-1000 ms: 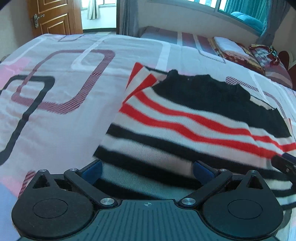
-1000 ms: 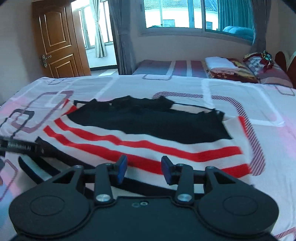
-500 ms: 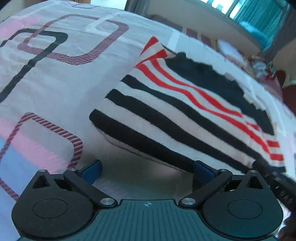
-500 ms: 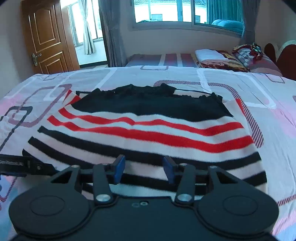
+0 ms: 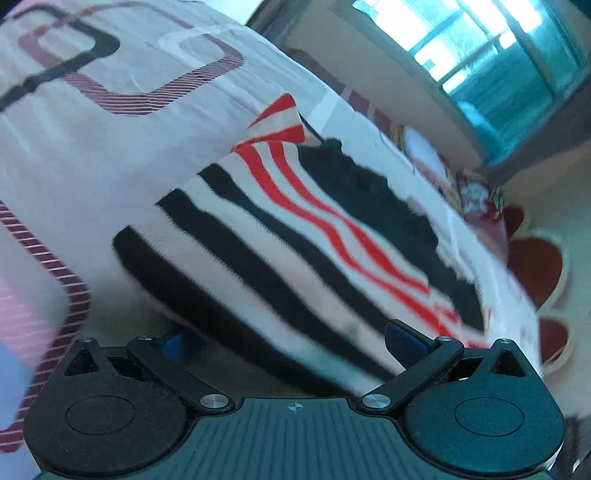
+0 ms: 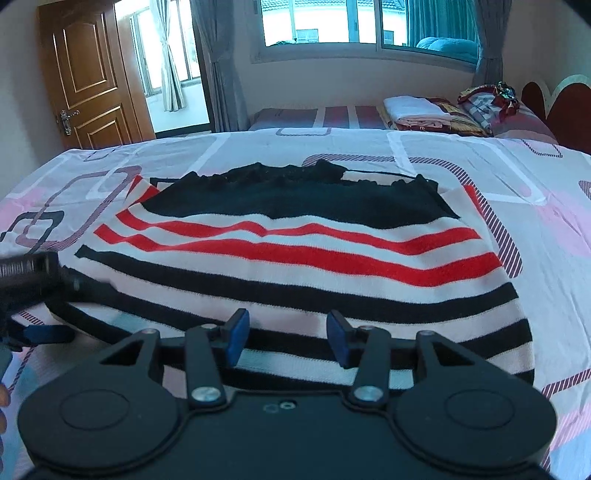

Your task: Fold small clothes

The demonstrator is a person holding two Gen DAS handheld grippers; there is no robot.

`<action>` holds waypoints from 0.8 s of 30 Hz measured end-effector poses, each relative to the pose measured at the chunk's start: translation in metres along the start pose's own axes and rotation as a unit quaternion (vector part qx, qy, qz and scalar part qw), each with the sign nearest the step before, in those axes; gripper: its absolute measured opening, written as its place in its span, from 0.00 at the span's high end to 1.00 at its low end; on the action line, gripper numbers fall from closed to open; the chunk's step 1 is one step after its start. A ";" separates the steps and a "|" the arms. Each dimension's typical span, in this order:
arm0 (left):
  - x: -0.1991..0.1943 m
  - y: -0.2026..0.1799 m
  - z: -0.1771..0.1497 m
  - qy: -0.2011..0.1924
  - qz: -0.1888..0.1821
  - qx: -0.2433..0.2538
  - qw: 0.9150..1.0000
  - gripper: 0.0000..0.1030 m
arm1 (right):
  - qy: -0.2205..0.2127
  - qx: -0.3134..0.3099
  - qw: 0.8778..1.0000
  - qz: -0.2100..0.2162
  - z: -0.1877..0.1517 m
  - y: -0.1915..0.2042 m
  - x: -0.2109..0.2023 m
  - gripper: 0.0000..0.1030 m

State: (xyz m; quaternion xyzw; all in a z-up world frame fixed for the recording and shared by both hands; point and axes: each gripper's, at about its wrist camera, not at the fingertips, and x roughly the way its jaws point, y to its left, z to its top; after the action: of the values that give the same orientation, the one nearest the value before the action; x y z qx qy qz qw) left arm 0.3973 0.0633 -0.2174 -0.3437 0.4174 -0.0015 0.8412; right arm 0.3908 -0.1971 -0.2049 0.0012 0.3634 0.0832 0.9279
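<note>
Bare bedsheet (image 6: pixel 546 258) around sweater (image 6: pixel 295 273)

Bed cover (image 6: pixel 480 173): pale pink and white, printed with rounded squares in maroon stripes and black.
Second bed (image 6: pixel 332 118): beyond, against the far wall, striped maroon and grey.
Folded linen (image 6: pixel 417 110): stacked on the second bed, white on top.
Headboard (image 6: pixel 554 99): dark red, scalloped, at right.
Door (image 6: pixel 88 74): brown wood, panelled, at left.
Window (image 6: pixel 332 22): wide, bright daylight, grey curtains (image 6: pixel 218 62) beside it.
Walls: plain, pale.
</note>
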 end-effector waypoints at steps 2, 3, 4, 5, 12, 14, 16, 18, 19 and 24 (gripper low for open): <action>0.005 0.001 0.005 -0.010 -0.006 -0.018 1.000 0.00 | -0.003 0.002 1.000 0.001 0.001 -0.002 0.001 0.56; 0.007 0.001 0.007 -0.013 -0.008 -0.027 1.000 0.04 | -0.004 0.003 1.000 0.001 0.003 -0.002 0.002 0.56; 0.008 0.002 0.009 -0.019 -0.005 -0.032 0.999 0.10 | -0.006 0.002 1.000 0.002 0.005 -0.003 0.003 0.56; 0.010 0.002 0.011 -0.022 -0.001 -0.035 0.999 0.22 | -0.009 0.000 1.000 0.001 0.007 -0.003 0.004 0.56; 0.020 0.000 0.016 -0.035 0.017 -0.047 0.998 0.52 | -0.022 -0.013 1.000 -0.001 0.030 0.003 0.021 0.59; 0.021 -0.001 0.017 -0.038 0.020 -0.044 0.998 0.54 | -0.032 -0.017 0.999 0.000 0.038 0.008 0.026 0.59; 0.020 -0.003 0.018 -0.037 0.018 -0.035 0.999 0.62 | -0.027 -0.025 0.999 0.000 0.038 0.012 0.033 0.59; 0.019 -0.006 0.019 -0.039 0.018 -0.022 0.999 0.64 | 0.017 -0.044 0.999 0.004 0.023 0.016 0.054 0.58; 0.017 -0.005 0.020 -0.040 0.019 -0.017 0.999 0.64 | 0.000 -0.070 0.998 -0.004 0.017 0.020 0.054 0.59; 0.013 -0.008 0.019 -0.049 0.017 -0.002 0.999 0.68 | -0.039 -0.061 0.997 -0.009 0.039 0.026 0.039 0.65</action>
State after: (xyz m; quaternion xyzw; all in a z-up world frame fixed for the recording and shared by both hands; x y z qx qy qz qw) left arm 0.4218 0.0643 -0.2142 -0.3384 0.3815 0.0304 0.8597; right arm 0.4415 -0.1630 -0.2009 -0.0555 0.3208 0.0969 0.9405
